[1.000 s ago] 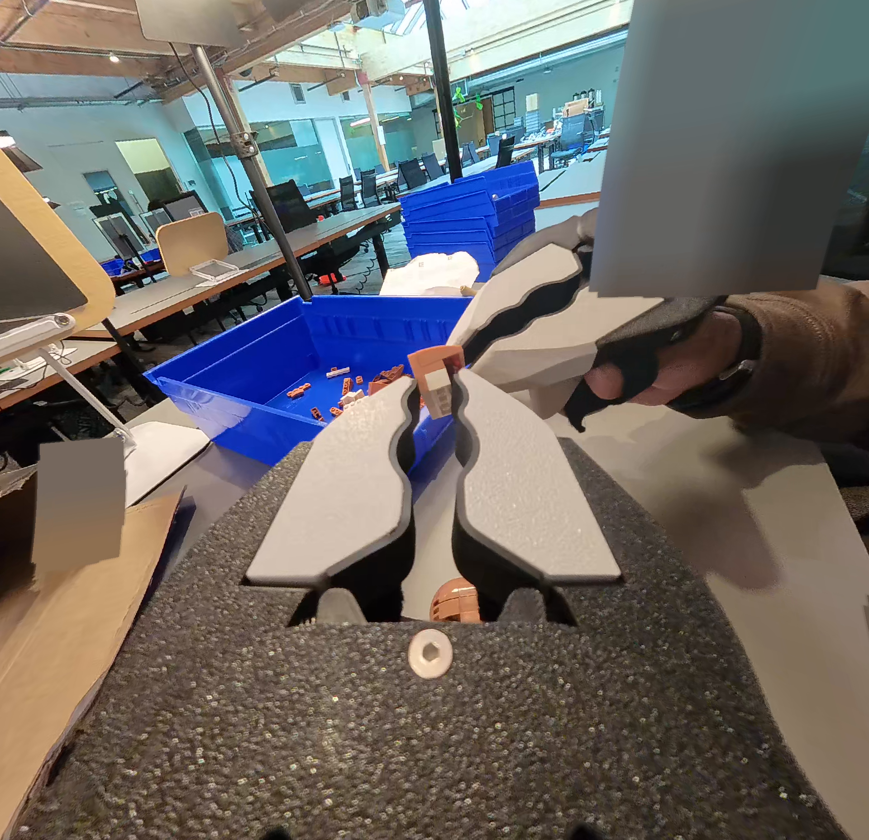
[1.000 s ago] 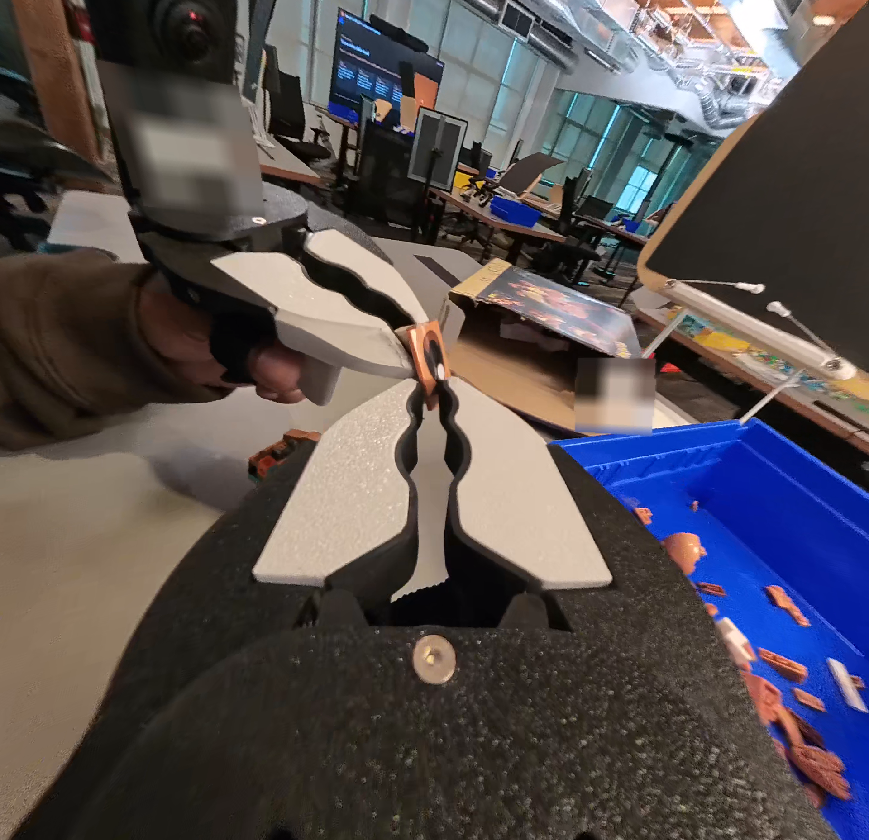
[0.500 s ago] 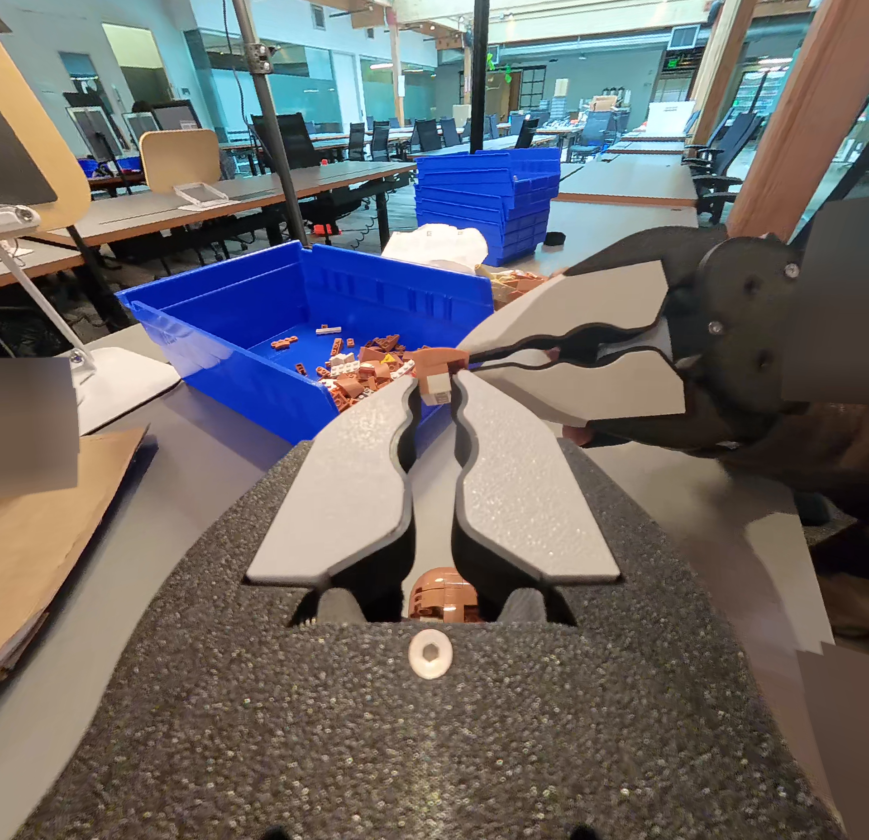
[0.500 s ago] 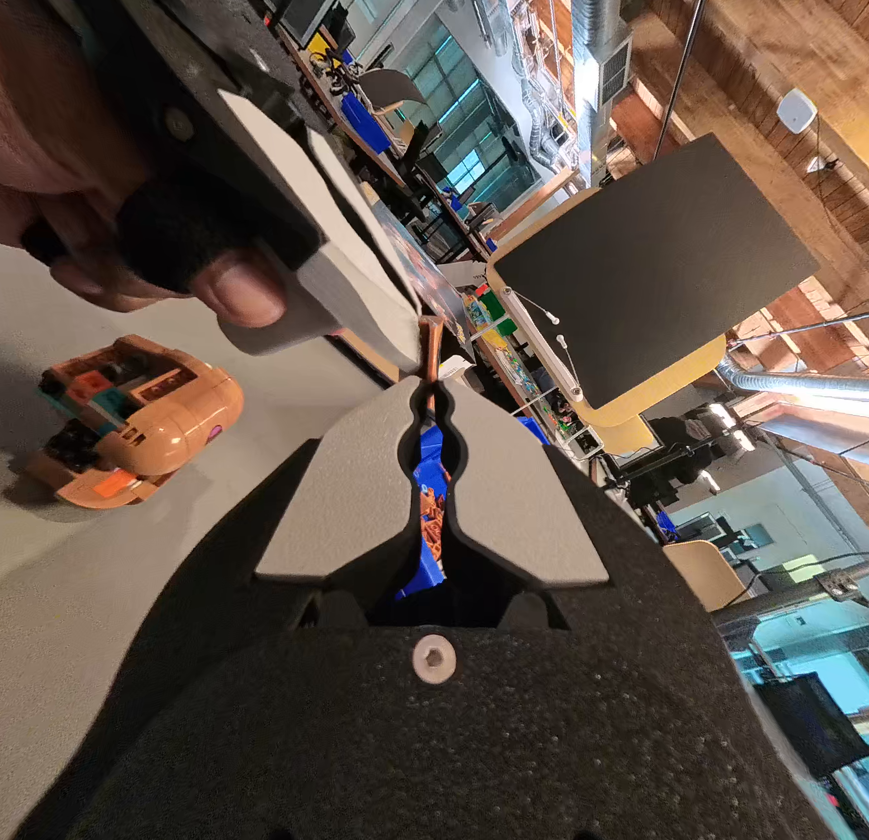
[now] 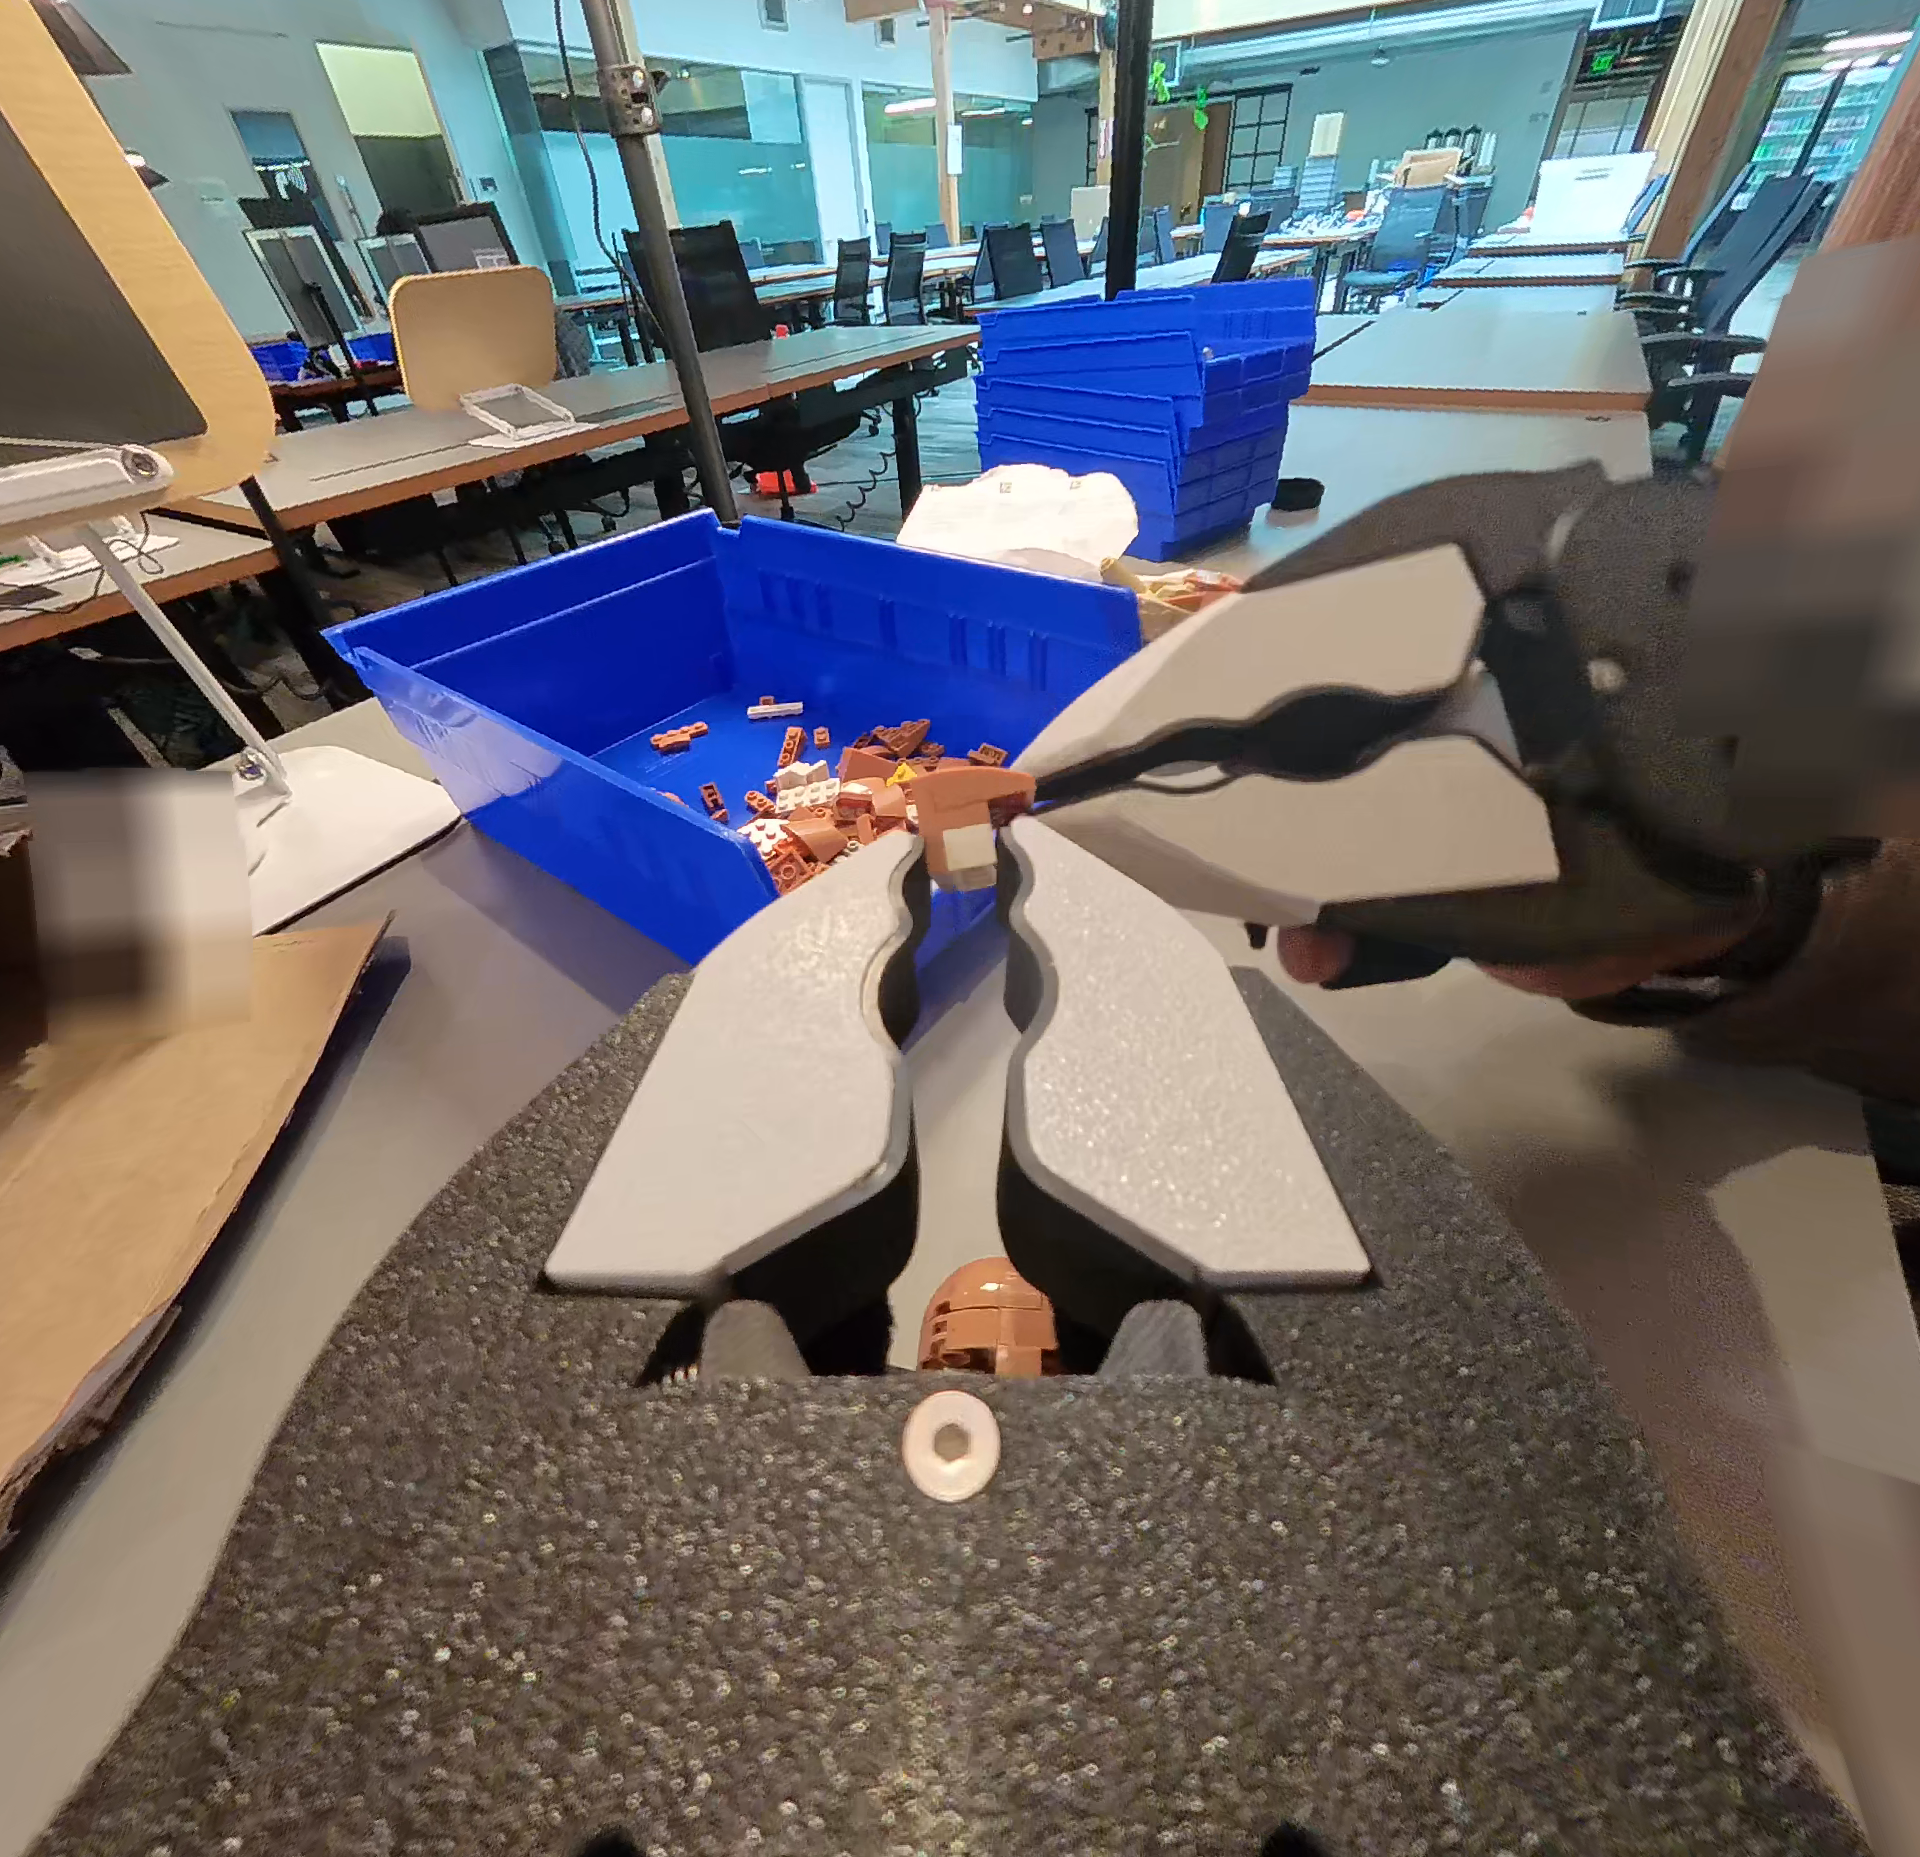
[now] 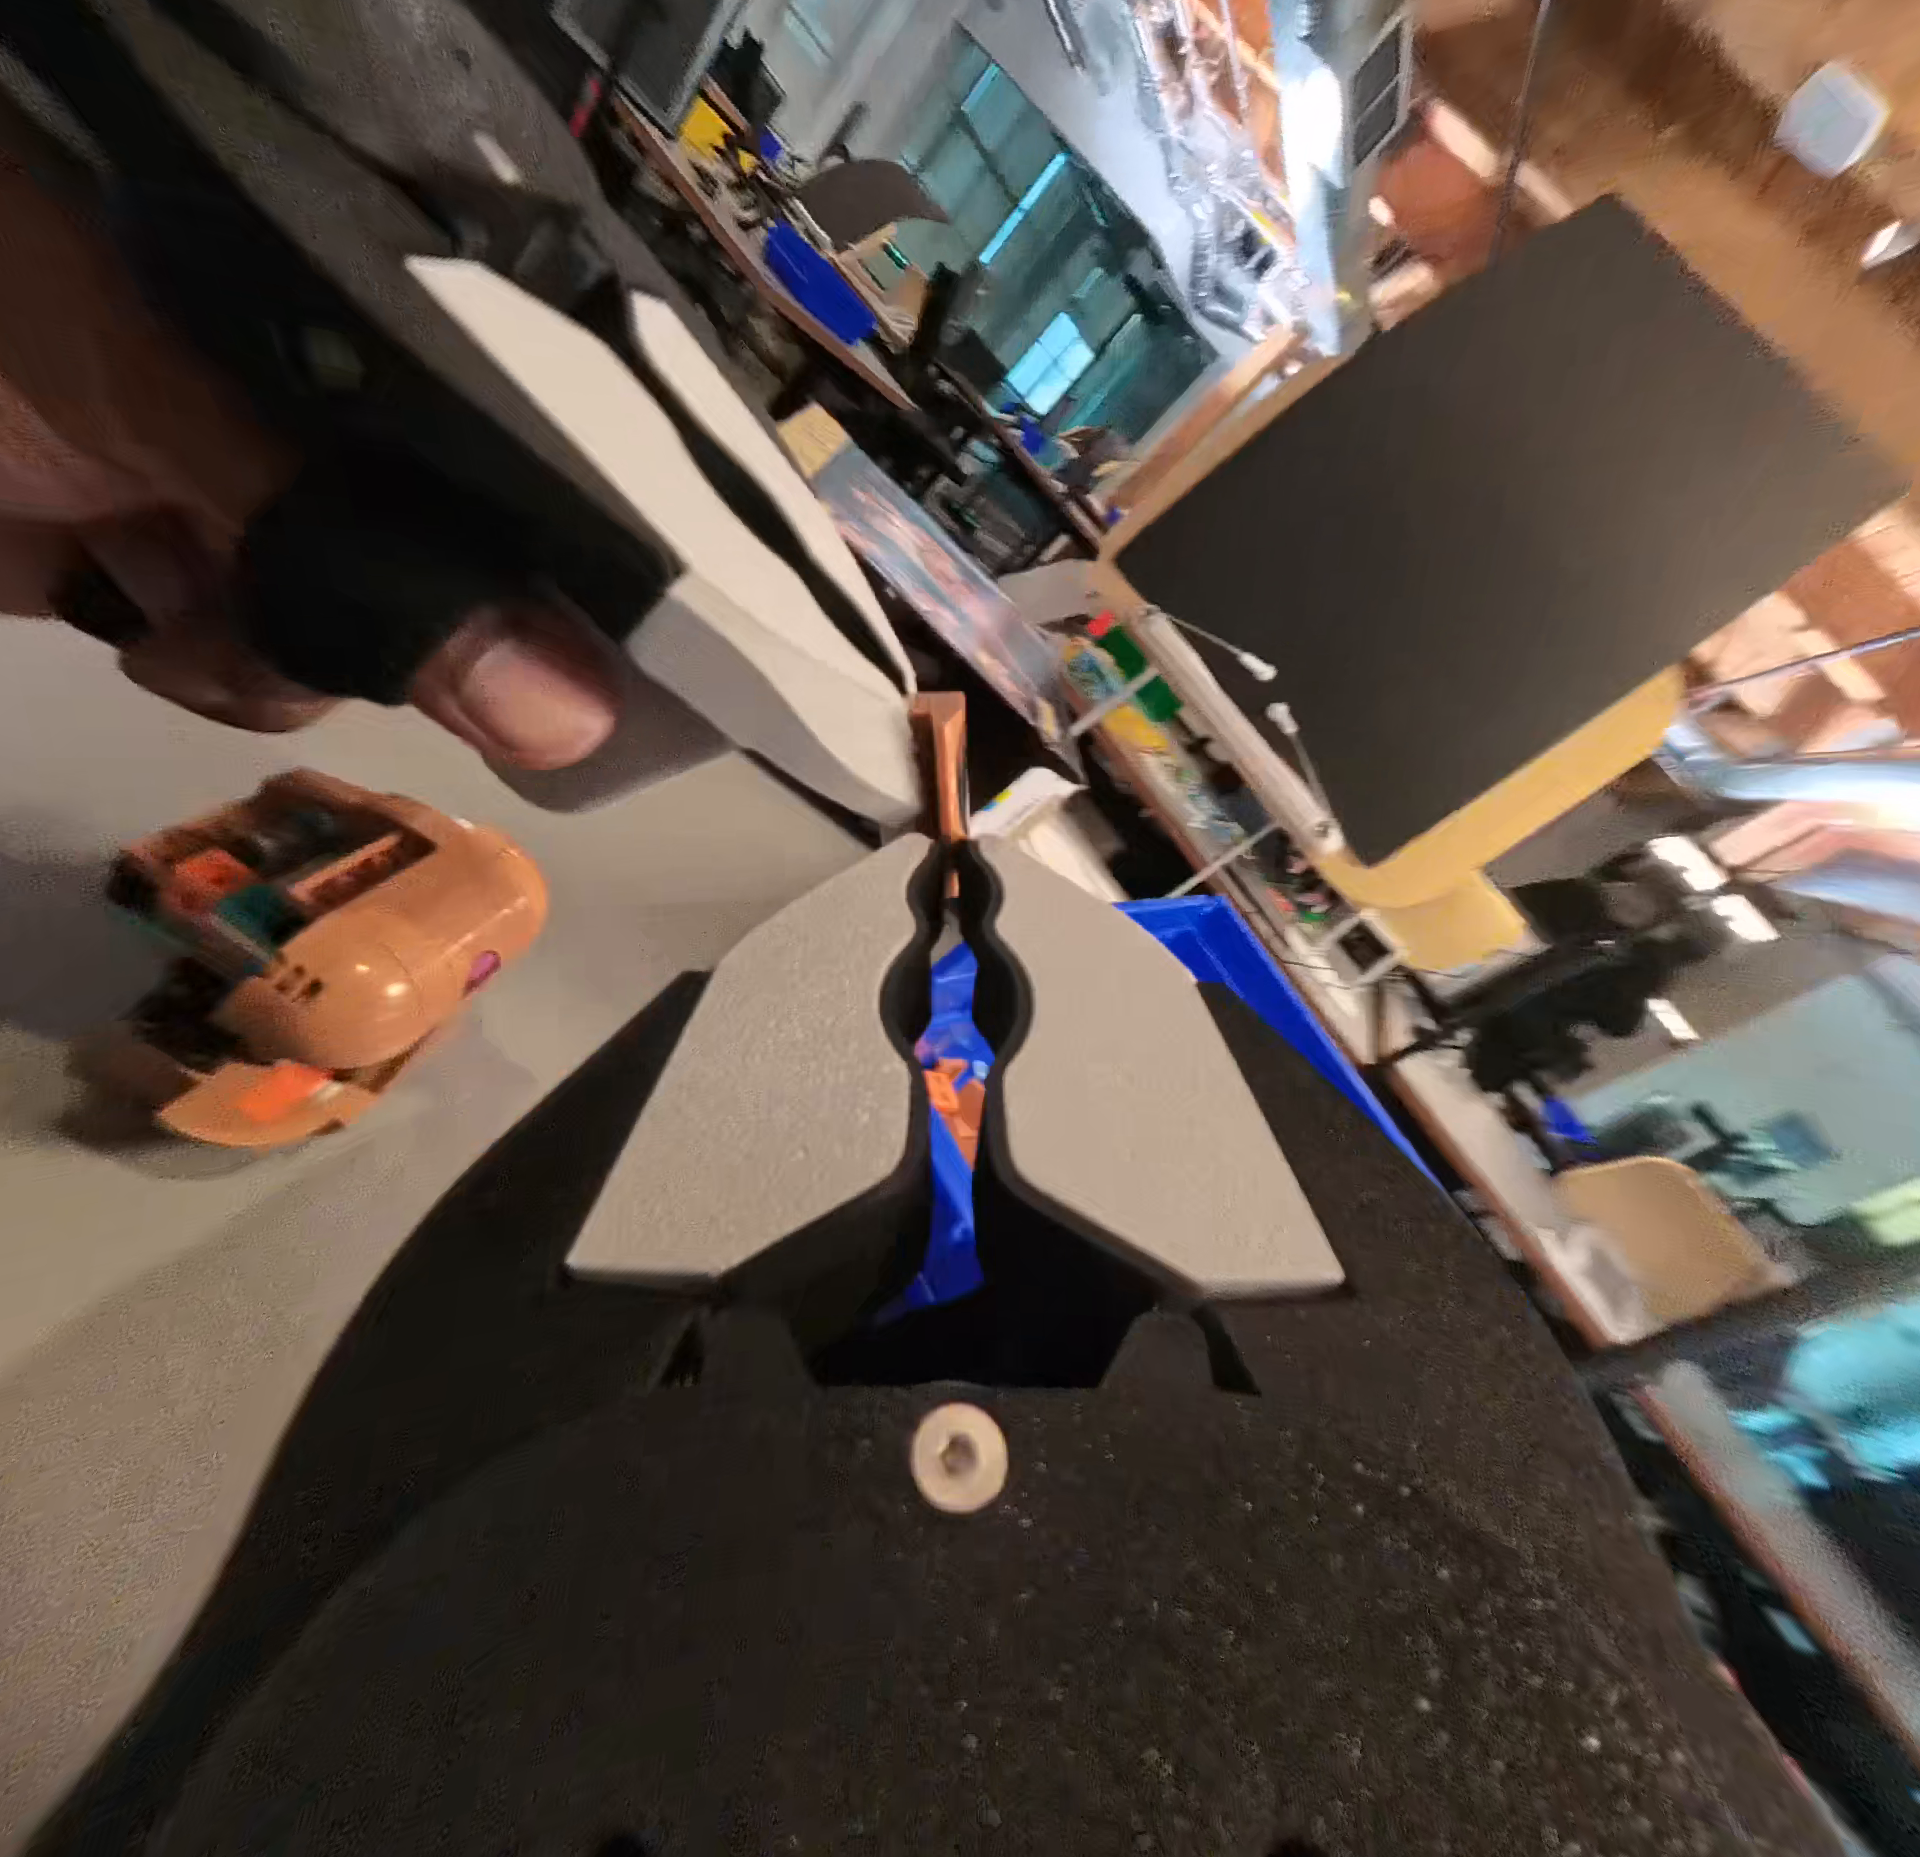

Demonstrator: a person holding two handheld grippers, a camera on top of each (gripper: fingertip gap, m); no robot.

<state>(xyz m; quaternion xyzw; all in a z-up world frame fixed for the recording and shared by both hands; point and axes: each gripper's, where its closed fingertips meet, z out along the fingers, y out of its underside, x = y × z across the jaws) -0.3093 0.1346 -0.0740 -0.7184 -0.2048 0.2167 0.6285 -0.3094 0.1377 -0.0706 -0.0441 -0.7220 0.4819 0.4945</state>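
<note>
My left gripper is shut on a small brown and white brick piece and holds it above the grey table, in front of the blue bin. My right gripper comes in from the right, shut on the brown end of the same piece, tip to tip with the left. In the right wrist view my right gripper pinches the thin brown piece, and the left gripper meets it from the upper left. A tan brick model lies on the table below.
The blue bin holds several loose brown and white bricks. A stack of blue bins and a white crumpled bag stand behind it. Cardboard and a white lamp base lie at the left. A hand holds the right gripper.
Both grippers stayed shut on the shared piece. The right gripper rolled over, so its view now tilts steeply. The pair moved lower over the table, near the brick model.
</note>
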